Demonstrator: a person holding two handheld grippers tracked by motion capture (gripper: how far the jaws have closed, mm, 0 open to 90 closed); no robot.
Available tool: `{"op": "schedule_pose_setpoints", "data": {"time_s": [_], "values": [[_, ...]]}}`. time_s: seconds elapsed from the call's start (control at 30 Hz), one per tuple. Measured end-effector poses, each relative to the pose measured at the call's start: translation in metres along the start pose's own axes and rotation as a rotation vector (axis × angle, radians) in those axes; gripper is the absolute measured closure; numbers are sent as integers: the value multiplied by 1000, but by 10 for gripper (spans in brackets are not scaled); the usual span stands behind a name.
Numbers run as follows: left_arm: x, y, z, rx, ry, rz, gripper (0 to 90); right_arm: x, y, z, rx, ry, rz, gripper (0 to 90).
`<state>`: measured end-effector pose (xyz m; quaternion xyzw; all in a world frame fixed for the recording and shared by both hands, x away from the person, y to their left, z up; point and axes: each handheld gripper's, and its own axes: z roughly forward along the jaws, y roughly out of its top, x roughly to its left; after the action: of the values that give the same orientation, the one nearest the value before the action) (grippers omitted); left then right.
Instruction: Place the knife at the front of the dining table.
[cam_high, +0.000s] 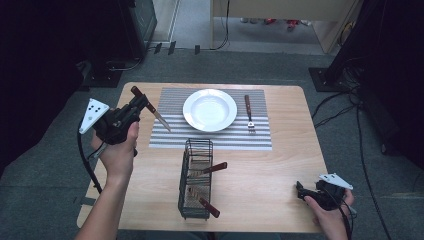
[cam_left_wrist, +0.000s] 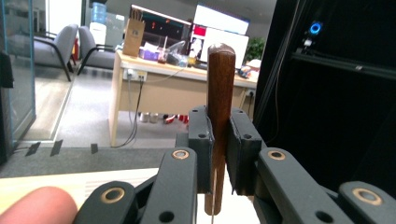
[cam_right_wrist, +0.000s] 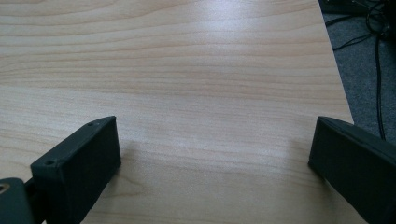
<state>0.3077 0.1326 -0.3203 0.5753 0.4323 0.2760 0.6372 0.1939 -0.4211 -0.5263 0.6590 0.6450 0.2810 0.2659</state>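
Knife (cam_high: 150, 108) sits clamped by its wooden handle in the left gripper (cam_high: 134, 107) – blade aimed toward four o'clock over the striped placemat (cam_high: 260, 135), just left of the white plate (cam_high: 210, 110). Right gripper (cam_high: 303, 192) rests wide open and empty at the table's (cam_high: 280, 200) five o'clock corner.

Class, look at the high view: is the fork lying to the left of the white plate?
No, the fork lies on the striped mat to the right of the white plate.
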Motion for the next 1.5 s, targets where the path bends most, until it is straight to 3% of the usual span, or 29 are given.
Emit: {"op": "schedule_pose_setpoints", "data": {"time_s": [0.43, 0.63, 0.83, 1.2, 1.5], "values": [[13, -21, 39, 108, 43, -6, 826, 0, 0, 0, 1, 3, -3, 16], [13, -29, 54, 166, 63, 21, 826, -1, 1, 1, 1, 7, -8, 16], [18, -38, 70, 196, 96, 2, 826, 0, 1, 1, 2, 7, -7, 16], [36, -55, 107, 292, 166, 19, 826, 0, 1, 1, 1, 10, -9, 19], [44, -60, 121, 341, 210, 38, 826, 0, 1, 1, 0, 16, -17, 19]]}}
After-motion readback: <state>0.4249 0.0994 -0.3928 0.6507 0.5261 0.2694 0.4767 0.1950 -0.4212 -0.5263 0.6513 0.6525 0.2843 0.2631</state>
